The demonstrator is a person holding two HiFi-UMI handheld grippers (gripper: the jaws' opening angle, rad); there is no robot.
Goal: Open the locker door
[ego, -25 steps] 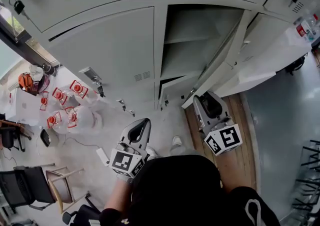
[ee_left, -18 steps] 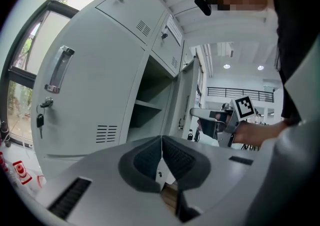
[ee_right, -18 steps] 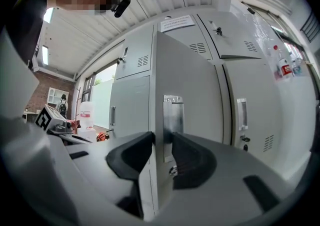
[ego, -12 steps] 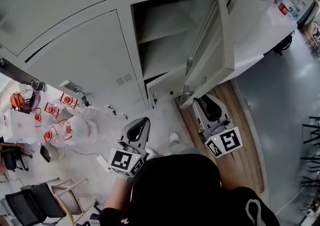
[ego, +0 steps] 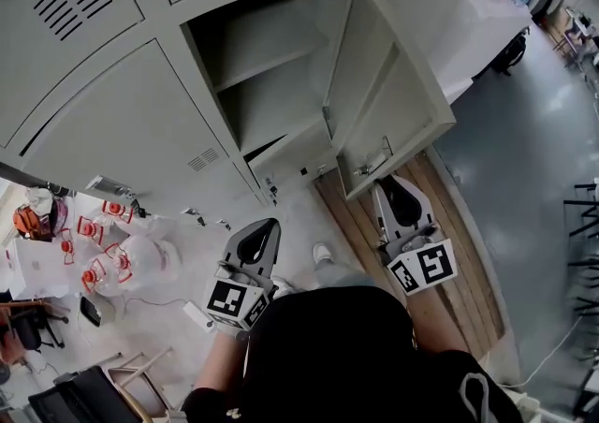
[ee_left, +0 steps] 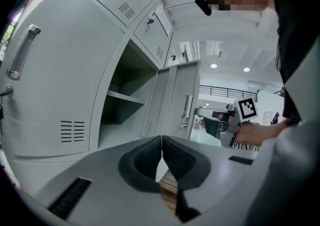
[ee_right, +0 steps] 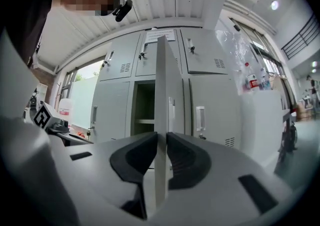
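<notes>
**Item 1, locker door** (ego: 388,98): swung well out from its compartment (ego: 267,98). It sits at my 1 o'clock in the head view, with the latch handle (ego: 372,165) near its lower edge.

**Item 2, right hand-held gripper** (ego: 390,183): at 6 o'clock of the door, just under its free edge. In its own view the door's thin edge (ee_right: 161,120) runs upright between the jaws, which have just been closing. The pads look to be pressing on it from both sides, though the wide lens leaves me slightly unsure of the contact.

**Item 3, shelf** (ego: 267,49): one grey shelf, set across the compartment.

**Item 4, left hand-held gripper** (ego: 269,225): at 6 o'clock of the compartment, well apart from the door. Its jaws are together at the tips, with nothing between them.

**Item 5, closed door** (ego: 131,145): it has a small vent and sits at 9 o'clock of the compartment.

**Item 6, floor:** a wooden strip (ego: 459,262) lies under the right hand-held gripper. Clear jugs (ego: 112,248) with red fittings are at my 8 o'clock.
</notes>
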